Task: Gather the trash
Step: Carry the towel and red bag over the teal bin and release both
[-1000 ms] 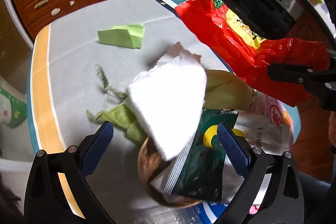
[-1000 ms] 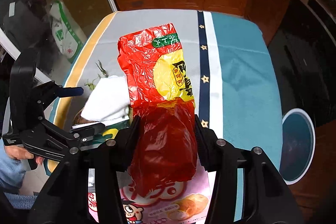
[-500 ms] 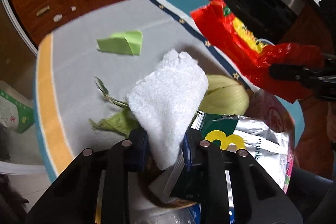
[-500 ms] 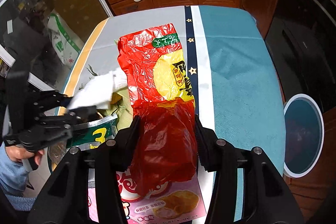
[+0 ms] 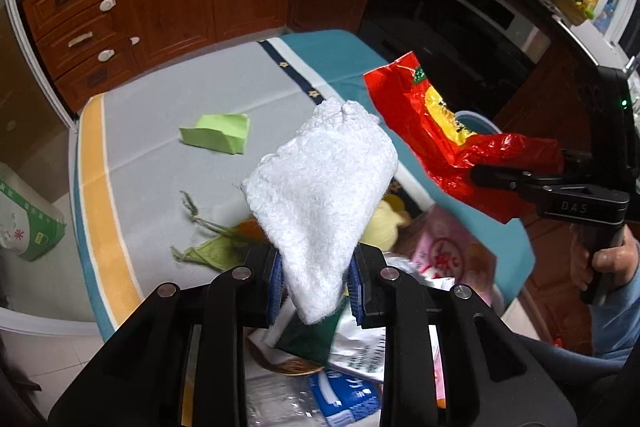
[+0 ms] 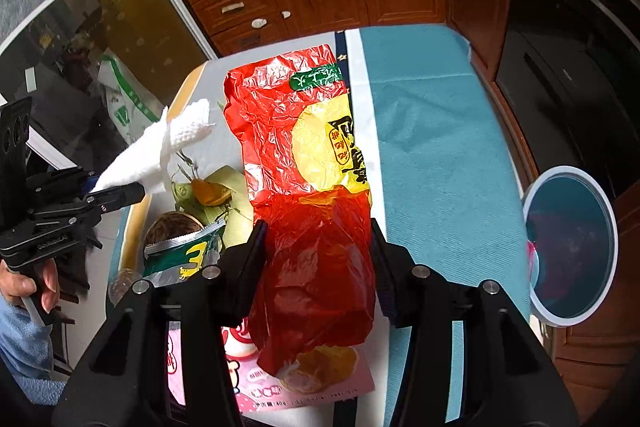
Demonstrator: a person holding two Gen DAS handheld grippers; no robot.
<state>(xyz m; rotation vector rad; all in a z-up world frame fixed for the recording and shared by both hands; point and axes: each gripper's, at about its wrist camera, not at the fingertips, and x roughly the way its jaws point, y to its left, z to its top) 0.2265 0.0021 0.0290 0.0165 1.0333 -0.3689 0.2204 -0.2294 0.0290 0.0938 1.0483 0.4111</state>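
Hanging above the tabletop, a white tissue is clamped by the left gripper; a red wrapper is pinched in the right gripper.

White towel, red-and-yellow bag, green paper, teal tablecloth.

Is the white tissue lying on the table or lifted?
Lifted: the left gripper holds the tissue in its jaws, above the table.
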